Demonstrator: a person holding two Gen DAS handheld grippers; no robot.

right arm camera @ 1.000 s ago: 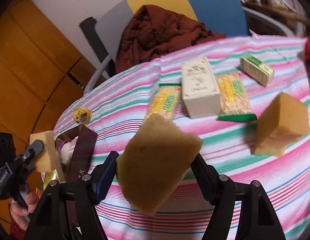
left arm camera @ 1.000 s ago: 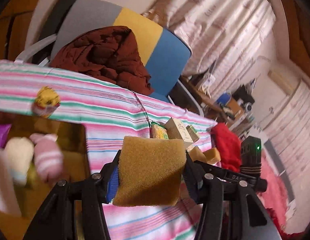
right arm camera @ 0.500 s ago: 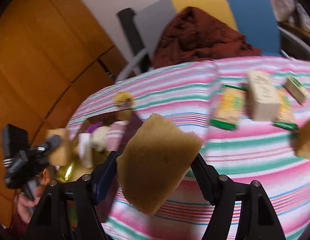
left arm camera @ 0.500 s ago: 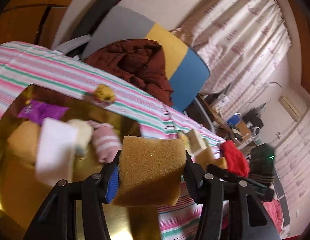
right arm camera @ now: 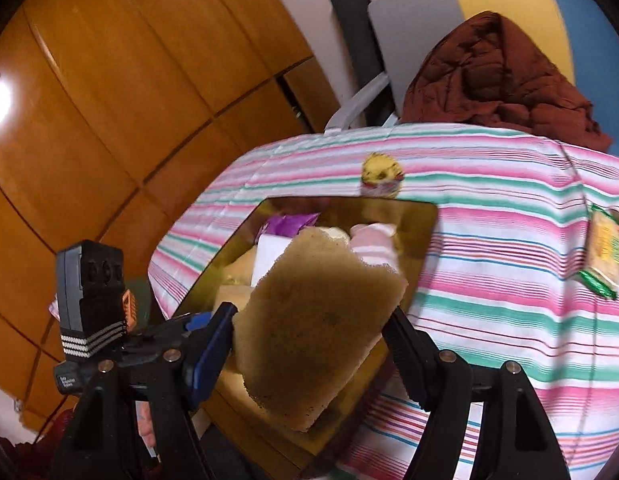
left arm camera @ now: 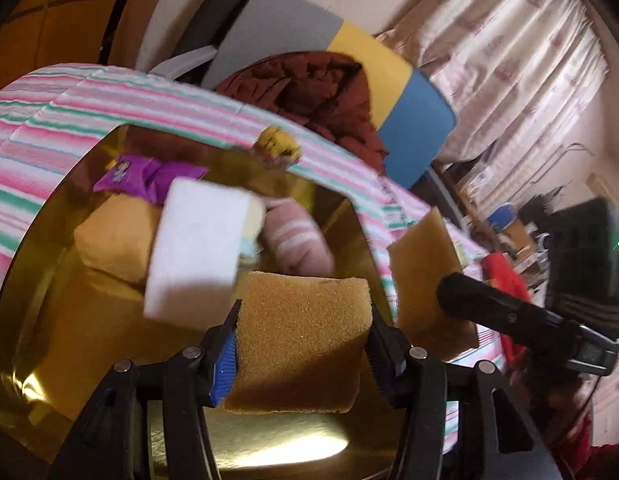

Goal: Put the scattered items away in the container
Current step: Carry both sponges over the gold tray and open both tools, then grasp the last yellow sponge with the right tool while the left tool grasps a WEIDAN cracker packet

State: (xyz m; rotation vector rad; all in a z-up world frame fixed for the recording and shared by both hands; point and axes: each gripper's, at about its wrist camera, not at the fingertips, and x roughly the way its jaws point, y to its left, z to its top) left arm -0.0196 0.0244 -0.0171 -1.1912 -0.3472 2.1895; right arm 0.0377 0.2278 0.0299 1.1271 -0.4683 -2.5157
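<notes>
Left gripper (left arm camera: 301, 340): clamped on a tan sponge (left arm camera: 297, 340), held over the gold box (left arm camera: 37, 312), near its front edge.
Right gripper (right arm camera: 309, 340): clamped on a second, darker sponge (right arm camera: 309, 332), hanging over the box's near right corner.
Box contents: a white block (left arm camera: 197, 244), a yellow sponge (left arm camera: 113, 236), a purple packet (left arm camera: 141, 172) and a pink striped sock (left arm camera: 297, 240) crowd the far half; the shiny floor toward the front lies bare.
Box edges: the far rim almost touches a small yellow cup (right arm camera: 381, 176) on the striped cloth (right arm camera: 509, 240).
Room to the right: open cloth runs from the box's right wall to a green-edged snack pack (right arm camera: 601, 256).
Table edge: cloth drops off just left of the box, by the wooden panels (right arm camera: 109, 100).
</notes>
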